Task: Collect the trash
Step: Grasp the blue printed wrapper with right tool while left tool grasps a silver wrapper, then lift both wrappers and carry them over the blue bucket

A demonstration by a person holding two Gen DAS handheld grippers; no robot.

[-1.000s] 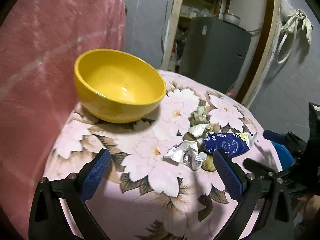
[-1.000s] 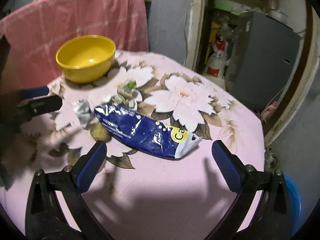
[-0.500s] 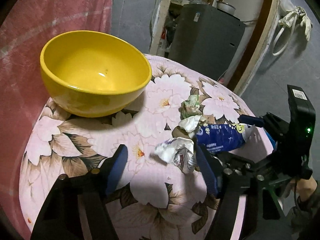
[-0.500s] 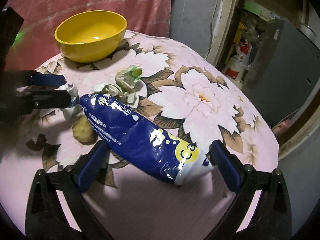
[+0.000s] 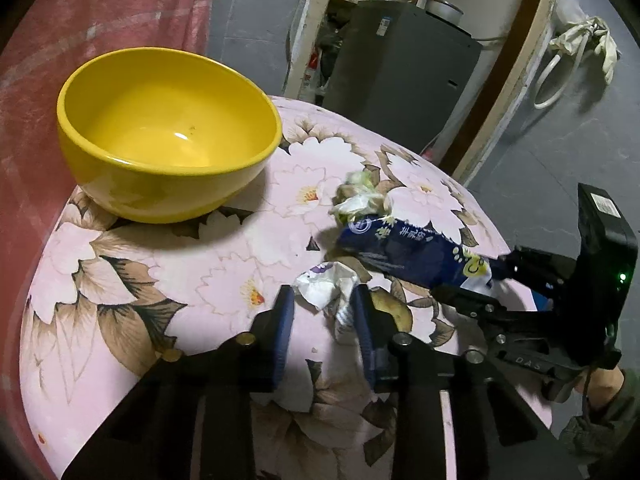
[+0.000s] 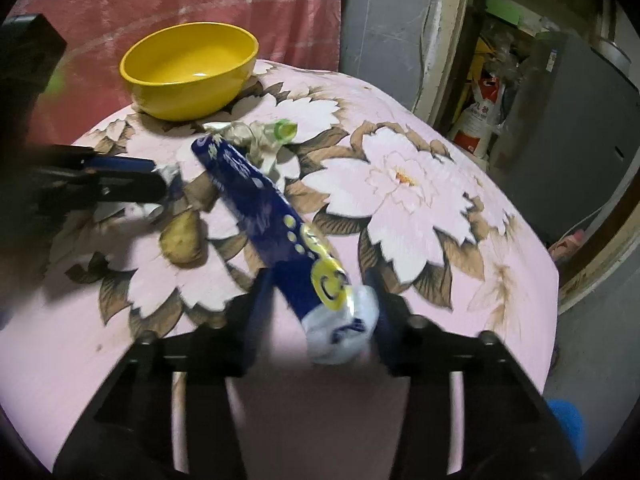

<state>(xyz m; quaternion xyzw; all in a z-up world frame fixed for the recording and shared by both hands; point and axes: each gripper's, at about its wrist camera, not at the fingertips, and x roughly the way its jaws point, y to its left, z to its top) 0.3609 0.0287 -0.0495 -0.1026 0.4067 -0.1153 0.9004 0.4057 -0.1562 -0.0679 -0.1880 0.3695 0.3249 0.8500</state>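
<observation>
A round table with a pink floral cloth (image 5: 180, 280) holds a yellow bowl (image 5: 168, 132) and a small pile of trash. My left gripper (image 5: 324, 304) is shut on a crumpled white wrapper (image 5: 326, 286), its blue pads on both sides of it. My right gripper (image 6: 320, 292) is shut on the white end of a long blue snack bag (image 6: 256, 196), which also shows in the left wrist view (image 5: 408, 252). A crumpled white-and-green wrapper (image 5: 360, 196) lies beyond the bag, and a brownish lump (image 6: 182, 240) lies beside it.
A pink towel (image 5: 100, 20) hangs over a chair behind the bowl. A grey cabinet (image 5: 404, 68) stands past the table's far edge. Each gripper shows in the other's view, the left one (image 6: 120, 178) close to the bag.
Both grippers moved in toward the trash pile and closed: the left on the crumpled white wrapper, the right on the end of the blue bag. The bag has shifted.
</observation>
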